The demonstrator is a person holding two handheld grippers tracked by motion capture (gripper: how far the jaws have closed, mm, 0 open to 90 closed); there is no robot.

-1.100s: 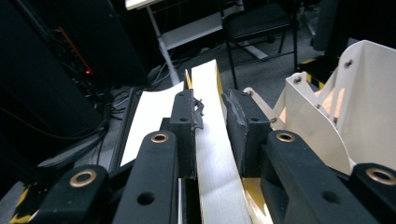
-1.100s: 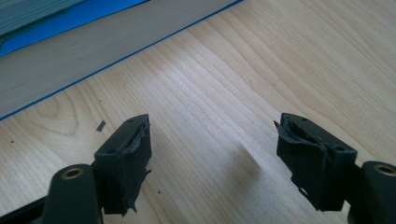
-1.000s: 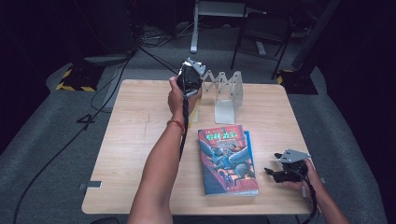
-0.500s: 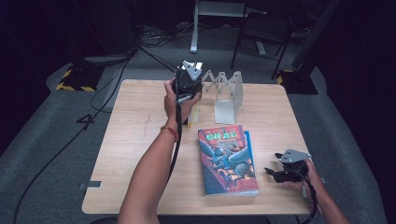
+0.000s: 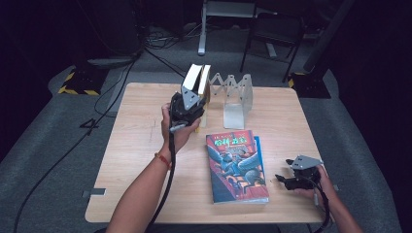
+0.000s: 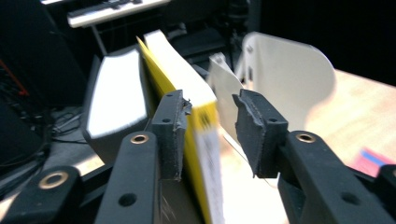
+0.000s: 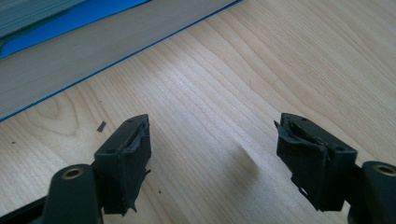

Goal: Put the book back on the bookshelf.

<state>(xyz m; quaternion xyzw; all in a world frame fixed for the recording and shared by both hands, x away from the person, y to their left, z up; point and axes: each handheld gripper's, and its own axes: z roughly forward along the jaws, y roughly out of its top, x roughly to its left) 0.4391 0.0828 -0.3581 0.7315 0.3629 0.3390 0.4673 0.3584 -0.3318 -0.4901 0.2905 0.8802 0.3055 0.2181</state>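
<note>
Books stand upright at the far side of the worktop, the yellow book between the left gripper jaws, which are slightly apart around it beside the white rack, while the right gripper rests wide open near the flat-lying book.

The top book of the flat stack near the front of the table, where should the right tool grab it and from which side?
Grip the right long edge of the top book, coming from the right where the right tool sits open. The book lies flat on a blue book, so one jaw must slip under the cover edge.
</note>
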